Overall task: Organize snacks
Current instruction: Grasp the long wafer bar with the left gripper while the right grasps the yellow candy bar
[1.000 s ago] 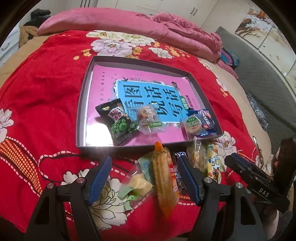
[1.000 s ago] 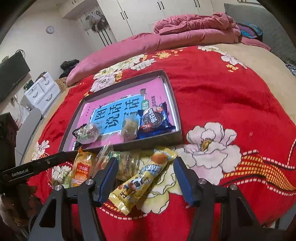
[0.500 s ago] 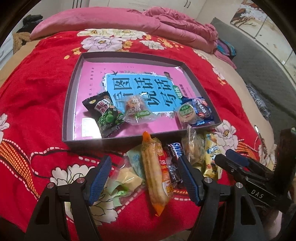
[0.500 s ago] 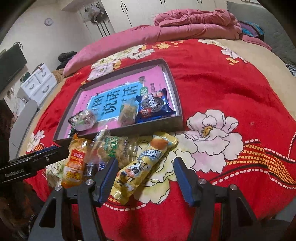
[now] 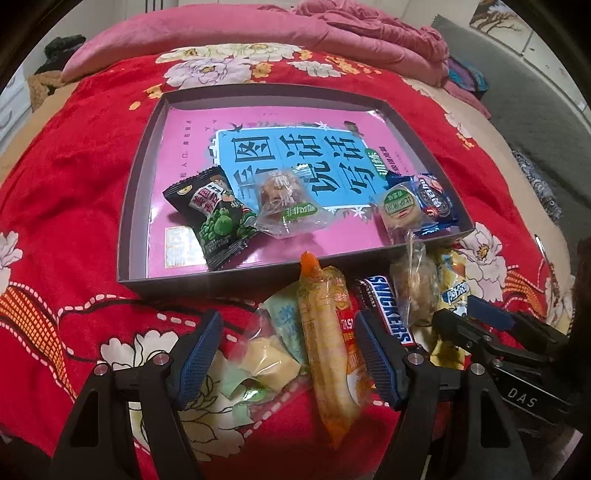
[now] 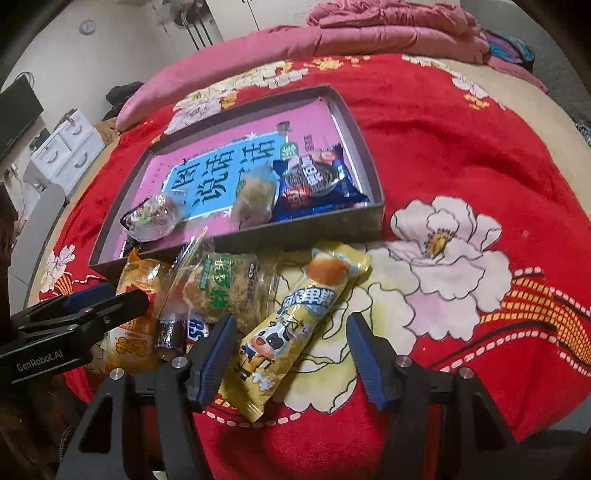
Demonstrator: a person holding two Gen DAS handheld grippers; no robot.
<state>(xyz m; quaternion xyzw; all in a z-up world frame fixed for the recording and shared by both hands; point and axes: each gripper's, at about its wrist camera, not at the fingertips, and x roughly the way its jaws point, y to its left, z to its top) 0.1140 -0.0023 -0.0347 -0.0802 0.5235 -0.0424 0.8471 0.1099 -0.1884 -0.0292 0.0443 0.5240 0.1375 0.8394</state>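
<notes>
A shallow grey tray (image 5: 127, 221) with a pink book in its bottom lies on the red bed cover. It holds a black pea packet (image 5: 214, 218), a clear-wrapped cake (image 5: 284, 199), a round biscuit (image 5: 400, 206) and a blue cookie packet (image 5: 432, 199). Loose snacks lie in front of it. My left gripper (image 5: 288, 332) is open above an orange sausage packet (image 5: 325, 343) and a clear candy bag (image 5: 266, 350). My right gripper (image 6: 291, 325) is closing its jaws with a yellow cow-print packet (image 6: 288, 332) between them, the pads not touching it.
A Snickers bar (image 5: 388, 310) and a clear pastry bag (image 6: 225, 288) lie between the two grippers. A pink quilt (image 5: 332, 29) is piled at the bed's far end. White drawers (image 6: 62, 147) stand beside the bed at the left.
Both grippers have sunk toward the loose snacks, which now look larger and nearer. The right jaws stand slightly narrower around the yellow packet.
</notes>
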